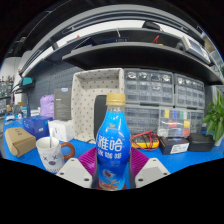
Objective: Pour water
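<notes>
The jaws (pixel 112 170) are closed on a blue bottle (pixel 113 145), their pink pads pressing its lower body from either side, so the bottle stands upright between the fingers with its orange cap (pixel 116 100) on top and its label facing the camera. Whether the base touches the blue tabletop (pixel 200 160) or hangs just above it cannot be told. To the left of the fingers and slightly ahead sits a white mug (pixel 49 153), near but apart from the bottle; it is the likely vessel for the water. The cap looks to be in place, so no water can leave until it comes off. To pour well, the grip should stay firm low on the body while the bottle is carried over the mug's mouth, then tilted slowly so the neck leads and the stream lands inside the rim; a fast tilt with a smooth, round bottle risks it twisting in the pads. Beyond stand a white crate (pixel 84 98), a dark box (pixel 98 108), grey drawer units (pixel 160 88), a small tray of coloured items (pixel 172 122) and a plant (pixel 216 115).
</notes>
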